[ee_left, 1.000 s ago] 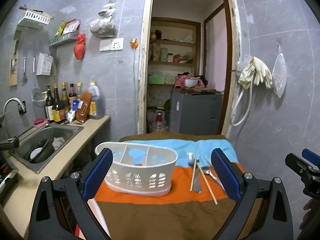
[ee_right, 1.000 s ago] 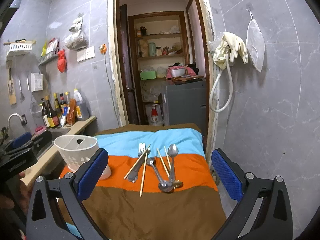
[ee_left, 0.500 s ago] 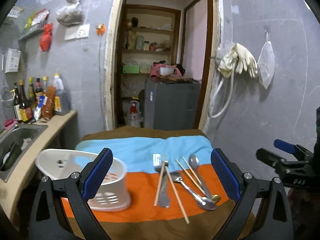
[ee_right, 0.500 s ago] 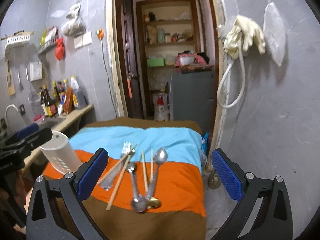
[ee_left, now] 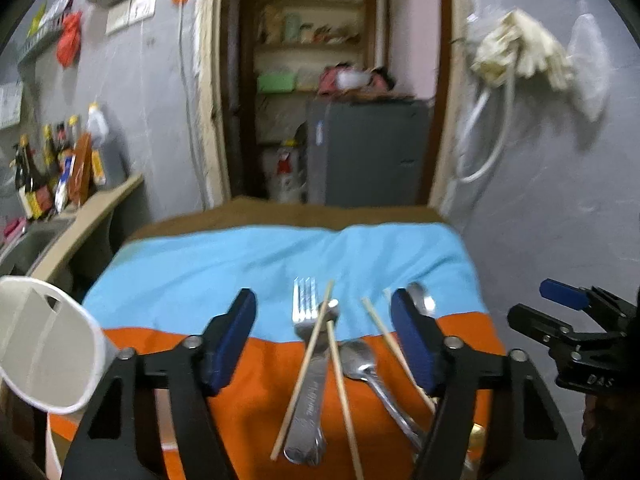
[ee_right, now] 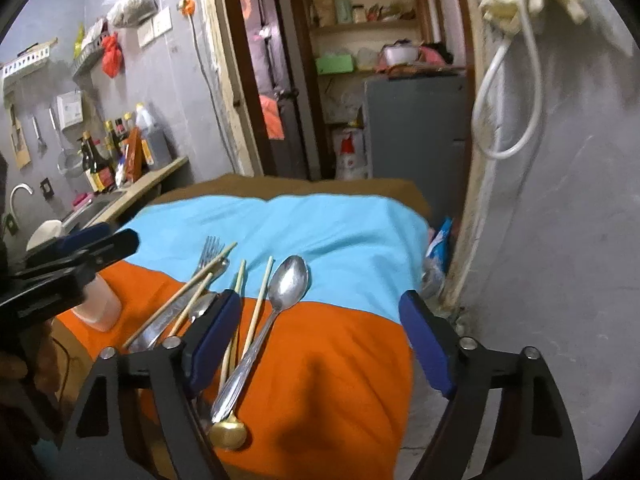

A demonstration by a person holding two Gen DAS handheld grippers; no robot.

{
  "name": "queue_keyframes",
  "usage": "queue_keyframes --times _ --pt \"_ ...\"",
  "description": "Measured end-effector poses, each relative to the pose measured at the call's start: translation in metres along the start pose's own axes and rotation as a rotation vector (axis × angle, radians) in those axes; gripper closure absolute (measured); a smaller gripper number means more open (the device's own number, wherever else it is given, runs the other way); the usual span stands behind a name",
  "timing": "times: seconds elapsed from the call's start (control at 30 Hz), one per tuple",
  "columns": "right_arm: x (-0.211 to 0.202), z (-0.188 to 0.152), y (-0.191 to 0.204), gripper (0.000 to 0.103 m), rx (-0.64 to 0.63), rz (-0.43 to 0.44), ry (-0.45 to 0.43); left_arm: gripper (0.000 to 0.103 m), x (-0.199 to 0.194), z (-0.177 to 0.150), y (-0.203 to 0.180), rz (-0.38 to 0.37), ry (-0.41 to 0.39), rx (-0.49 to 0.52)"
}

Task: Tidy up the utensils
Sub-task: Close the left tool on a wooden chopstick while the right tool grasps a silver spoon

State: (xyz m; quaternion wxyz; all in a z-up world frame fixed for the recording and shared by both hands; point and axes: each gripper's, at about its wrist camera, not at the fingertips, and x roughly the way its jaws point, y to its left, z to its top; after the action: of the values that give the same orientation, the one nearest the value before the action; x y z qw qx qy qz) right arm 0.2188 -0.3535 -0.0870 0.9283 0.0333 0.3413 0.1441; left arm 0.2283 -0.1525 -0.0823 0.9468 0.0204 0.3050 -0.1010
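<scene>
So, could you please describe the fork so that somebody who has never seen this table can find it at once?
Look at the table covered by a striped cloth, blue then orange. Where the two colours meet lies a small pile of cutlery. The fork is its leftmost metal piece, tines on the blue, with a chopstick lying across it; the spoons beside it have round bowls.

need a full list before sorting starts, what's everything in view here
fork: one, silver, centre of cloth
chopsticks: four, pale wood, across the cutlery
spoons: two clear, silver, plus a gold end near the front edge
caddy: one, white, cloth's left edge
cloth: one, blue, orange and brown bands
bottles: several, dark, counter by sink
gloves: pale, hung on right wall
left gripper: blue pads, closing, nothing gripped
right gripper: blue pads, closing, nothing gripped
</scene>
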Motion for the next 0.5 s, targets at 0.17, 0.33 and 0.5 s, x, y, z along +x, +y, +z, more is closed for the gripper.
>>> queue_keyframes --times 0.17,0.33,0.5 --pt "0.042 0.004 0.001 0.044 0.017 0.014 0.091 0.069 0.047 -0.006 0.007 0.057 0.143 -0.014" --pt "0.071 0.008 0.005 0.05 0.025 0.017 0.168 0.081 0.071 -0.017 0.016 0.042 0.241 0.006" --pt "0.089 0.007 0.006 0.05 0.013 0.03 0.22 0.084 0.083 -0.028 0.021 0.012 0.314 0.037"
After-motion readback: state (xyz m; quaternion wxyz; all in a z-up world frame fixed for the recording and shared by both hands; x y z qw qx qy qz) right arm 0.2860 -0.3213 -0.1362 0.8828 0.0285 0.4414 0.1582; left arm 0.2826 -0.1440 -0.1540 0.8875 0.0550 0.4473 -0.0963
